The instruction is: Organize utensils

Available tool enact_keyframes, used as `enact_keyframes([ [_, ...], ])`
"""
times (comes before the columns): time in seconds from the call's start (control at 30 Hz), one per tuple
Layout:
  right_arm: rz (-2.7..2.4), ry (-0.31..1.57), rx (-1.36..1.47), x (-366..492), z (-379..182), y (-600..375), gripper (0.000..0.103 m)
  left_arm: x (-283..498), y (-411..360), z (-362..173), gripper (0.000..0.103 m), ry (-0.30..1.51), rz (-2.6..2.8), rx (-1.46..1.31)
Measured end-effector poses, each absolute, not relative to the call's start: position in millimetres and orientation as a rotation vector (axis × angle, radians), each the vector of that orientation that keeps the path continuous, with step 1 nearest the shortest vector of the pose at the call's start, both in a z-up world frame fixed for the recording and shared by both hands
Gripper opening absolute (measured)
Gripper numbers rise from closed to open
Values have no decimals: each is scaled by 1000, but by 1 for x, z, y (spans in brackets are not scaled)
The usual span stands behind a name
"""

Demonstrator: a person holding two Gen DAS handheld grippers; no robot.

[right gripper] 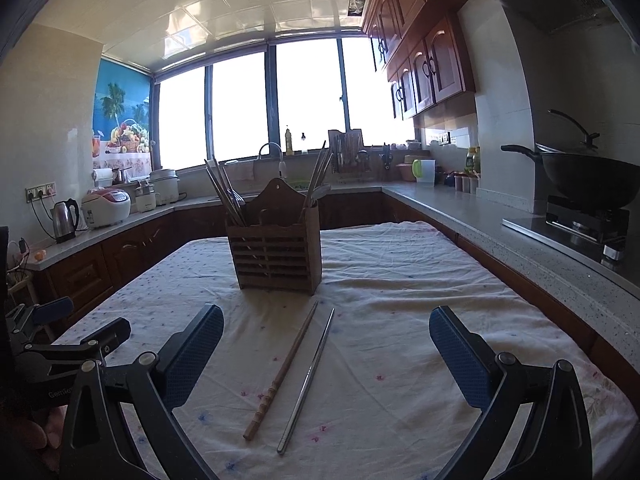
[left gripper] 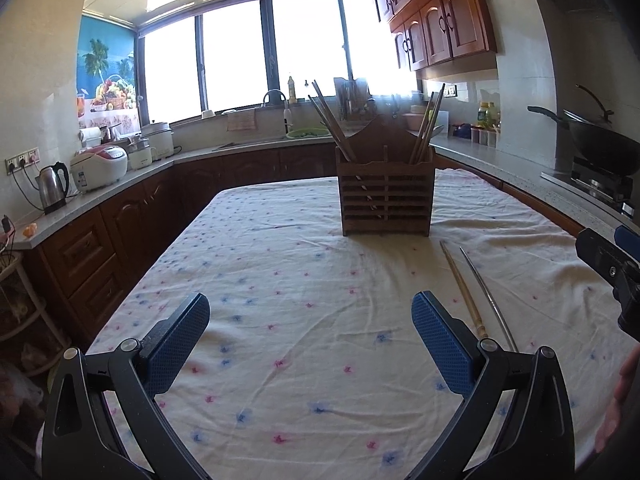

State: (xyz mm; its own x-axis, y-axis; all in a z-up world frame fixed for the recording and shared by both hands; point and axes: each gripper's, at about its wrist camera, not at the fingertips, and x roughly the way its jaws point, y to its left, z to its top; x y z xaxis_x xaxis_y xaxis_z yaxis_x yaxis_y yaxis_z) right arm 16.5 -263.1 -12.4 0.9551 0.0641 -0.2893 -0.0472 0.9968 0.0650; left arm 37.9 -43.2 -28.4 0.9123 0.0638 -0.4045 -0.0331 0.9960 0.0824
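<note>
Both tongs, left and right, spread, empty. Brown bamboo chopstick and silver metal chopstick lie side by side on the floral-clothed counter, near the slatted wooden utensil holder.

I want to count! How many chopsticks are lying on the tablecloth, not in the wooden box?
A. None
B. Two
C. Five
B: a wooden chopstick and a metal chopstick lie side by side on the tablecloth, in front of the wooden box.
</note>
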Motion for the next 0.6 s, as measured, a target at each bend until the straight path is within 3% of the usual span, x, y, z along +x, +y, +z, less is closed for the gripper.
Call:
enact_keyframes([
  [0.6, 87, 332, 34, 19, -18, -255, 103, 37, -39, -26, 103, 414, 41, 62],
])
